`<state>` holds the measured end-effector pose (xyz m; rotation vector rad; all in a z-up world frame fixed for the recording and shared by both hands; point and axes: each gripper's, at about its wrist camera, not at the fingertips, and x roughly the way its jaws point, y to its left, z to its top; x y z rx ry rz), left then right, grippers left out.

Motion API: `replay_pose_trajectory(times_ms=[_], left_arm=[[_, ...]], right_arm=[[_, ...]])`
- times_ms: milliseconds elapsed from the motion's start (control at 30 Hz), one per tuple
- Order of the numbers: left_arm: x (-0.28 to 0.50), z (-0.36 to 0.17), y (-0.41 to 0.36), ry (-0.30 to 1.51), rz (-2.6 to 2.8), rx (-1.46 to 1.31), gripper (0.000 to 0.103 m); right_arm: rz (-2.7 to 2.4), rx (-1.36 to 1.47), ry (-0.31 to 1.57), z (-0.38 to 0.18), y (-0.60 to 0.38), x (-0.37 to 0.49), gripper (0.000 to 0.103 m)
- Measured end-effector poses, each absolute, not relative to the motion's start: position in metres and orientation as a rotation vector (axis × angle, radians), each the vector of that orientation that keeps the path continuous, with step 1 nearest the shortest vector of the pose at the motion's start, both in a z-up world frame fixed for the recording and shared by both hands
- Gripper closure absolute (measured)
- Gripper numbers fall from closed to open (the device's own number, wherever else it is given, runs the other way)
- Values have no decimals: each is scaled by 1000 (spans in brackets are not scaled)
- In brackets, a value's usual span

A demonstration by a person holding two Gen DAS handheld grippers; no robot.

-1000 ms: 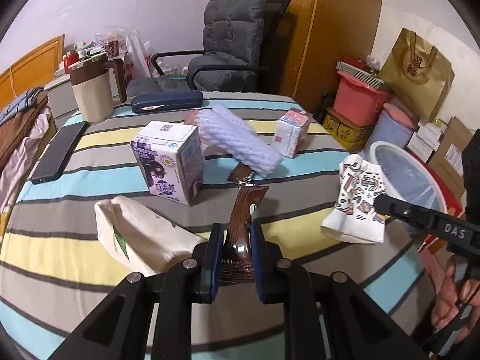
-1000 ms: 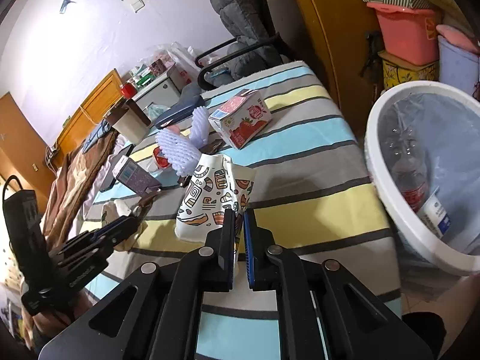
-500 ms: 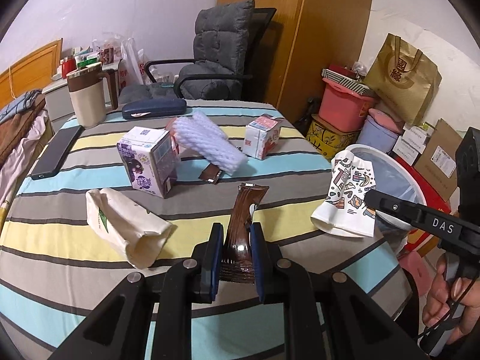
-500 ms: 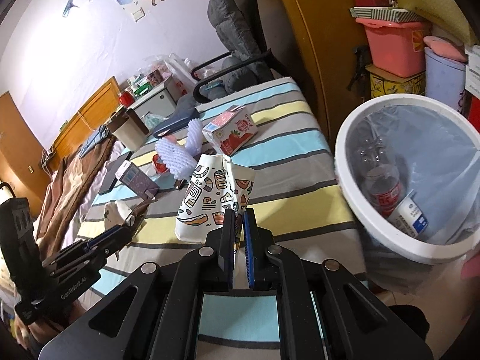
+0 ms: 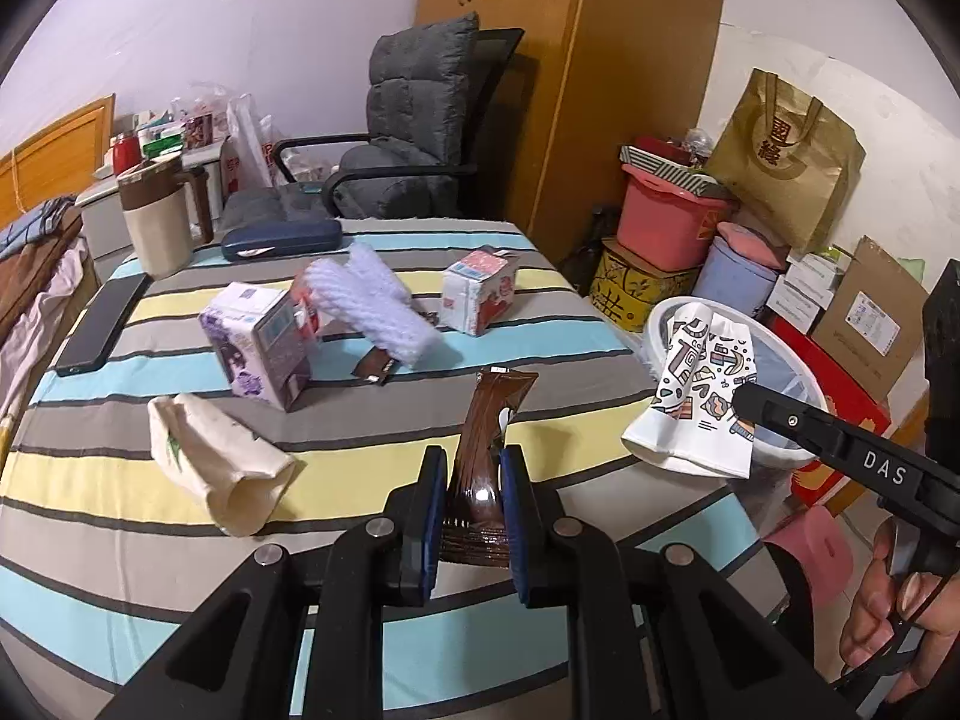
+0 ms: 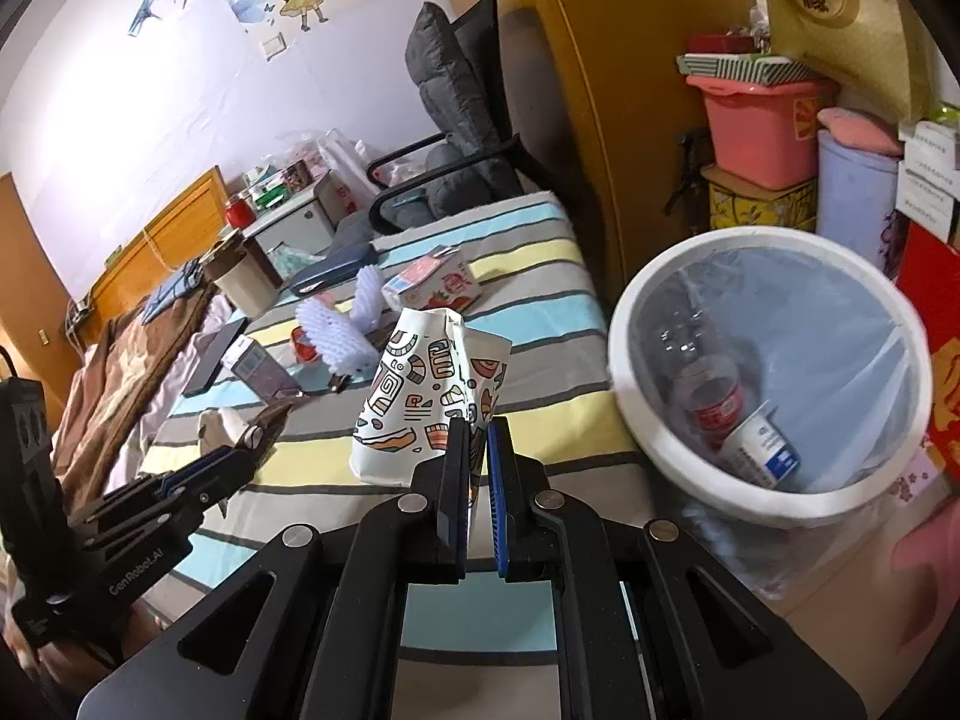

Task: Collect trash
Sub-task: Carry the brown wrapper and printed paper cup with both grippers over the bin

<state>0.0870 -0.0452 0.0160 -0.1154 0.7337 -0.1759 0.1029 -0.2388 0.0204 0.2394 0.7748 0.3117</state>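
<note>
My left gripper is shut on a brown snack wrapper and holds it above the striped table. My right gripper is shut on a crushed patterned paper cup, held off the table's right edge beside the white trash bin. The cup and bin rim also show in the left wrist view. The bin holds a plastic bottle and a small carton.
On the table lie a purple milk carton, a red-and-white carton, white foam netting, a crumpled white cup, a small dark wrapper, a phone, a glasses case and a jug. A chair stands behind.
Both grippers have lifted and pulled back from the table with their items. The patterned cup has moved right, closer to the bin.
</note>
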Motion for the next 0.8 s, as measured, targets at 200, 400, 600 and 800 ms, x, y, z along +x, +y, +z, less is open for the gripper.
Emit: replay_pose_trajectory(times_ms=[200,400,600,800], left_arm=[[92,22,-63,723,-212,-98,85],[100,26,-84,717,-264,-80,85],[107,30,-104,711,-314,-68,85],[117,35,-123,701,-359,-53,85]], right_arm=[[268,252,755,23,-255,101,95],[212,268,735,27,-273,98,95],[161,284,720,29,-292,96,95],[123,282,716,29,-302,95,95]])
